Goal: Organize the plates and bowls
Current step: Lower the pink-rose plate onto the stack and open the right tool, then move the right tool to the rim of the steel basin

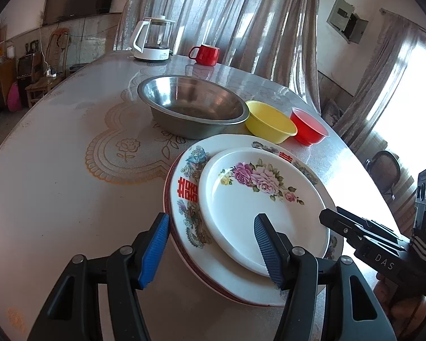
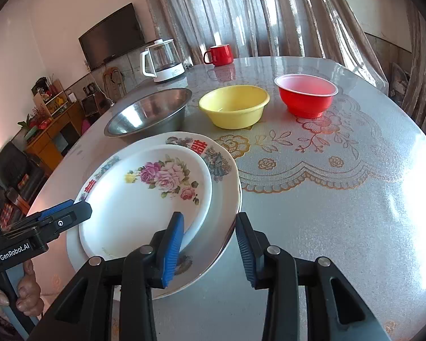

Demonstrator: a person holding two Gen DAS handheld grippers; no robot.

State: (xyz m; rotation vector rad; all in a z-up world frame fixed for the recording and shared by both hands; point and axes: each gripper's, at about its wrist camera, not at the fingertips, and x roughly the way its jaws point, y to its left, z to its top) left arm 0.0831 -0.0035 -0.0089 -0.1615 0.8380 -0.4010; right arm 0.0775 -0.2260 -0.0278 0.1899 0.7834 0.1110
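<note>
A small white rose plate (image 1: pixel 258 207) (image 2: pixel 144 199) lies on a larger white plate (image 1: pixel 190 190) (image 2: pixel 221 170) with red characters, near the table's front edge. My left gripper (image 1: pixel 211 244) (image 2: pixel 76 207) straddles the stack's left rim. One pad is outside the rim and the other over the rose plate, with the jaws apart. My right gripper (image 2: pixel 210 251) (image 1: pixel 331 216) straddles the right rim the same way, and a thin gap shows at its outer pad. Behind the plates stand a steel bowl (image 1: pixel 193 105) (image 2: pixel 150 113), a yellow bowl (image 1: pixel 269 122) (image 2: pixel 234 106) and a red bowl (image 1: pixel 309 126) (image 2: pixel 306 95).
A white-based glass kettle (image 1: pixel 153 39) (image 2: pixel 163 61) and a red mug (image 1: pixel 206 54) (image 2: pixel 220 54) stand at the table's far edge by the curtains. The patterned tablecloth (image 2: pixel 312 170) covers the round table. A hand (image 2: pixel 25 289) holds the left gripper's handle.
</note>
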